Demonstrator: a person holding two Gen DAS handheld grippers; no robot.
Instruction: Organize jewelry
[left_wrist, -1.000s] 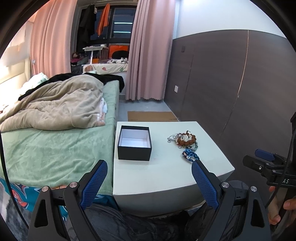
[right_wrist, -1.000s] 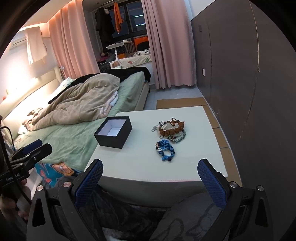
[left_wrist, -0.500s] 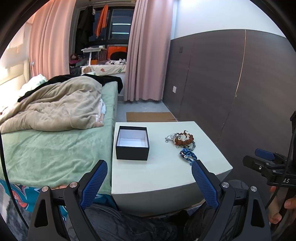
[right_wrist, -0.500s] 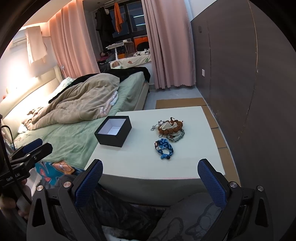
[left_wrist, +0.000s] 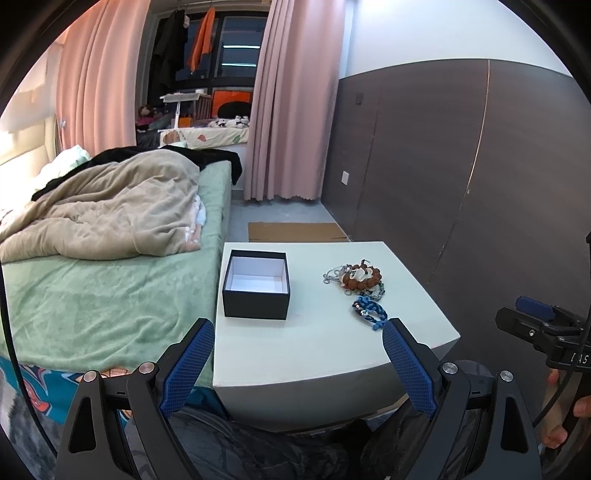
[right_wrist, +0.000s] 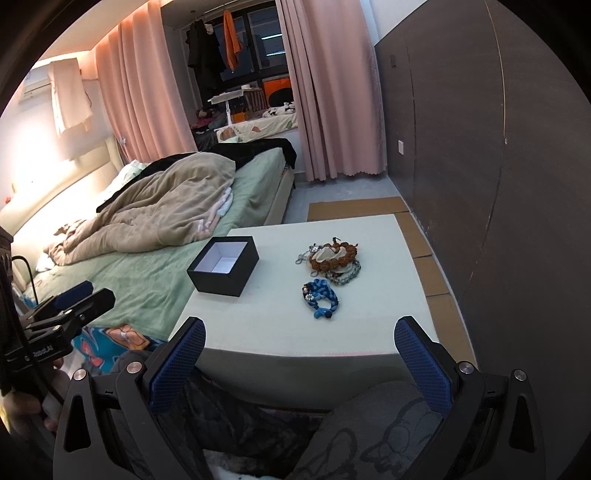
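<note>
Nothing is picked yet: both your grippers, left (left_wrist: 295, 363) and right (right_wrist: 300, 363), gape wide and empty short of the table's (right_wrist: 369, 314) near edge. The bracelets (right_wrist: 325, 273) lie mid-table, right of the empty box (right_wrist: 223, 266); reach for the blue one (right_wrist: 320, 297) first.

The tabletop (left_wrist: 317, 354) looks smooth, matt and pale. The box (left_wrist: 256, 303) seems matt black card with a white paper lining. One bracelet (right_wrist: 333, 256) is of rough brown beads; another (right_wrist: 320, 297) is braided blue cord. A chain (right_wrist: 347, 275) looks like metal. The blanket (left_wrist: 110, 218) is soft beige cloth. The claw pads (right_wrist: 177, 369) are textured blue.
</note>
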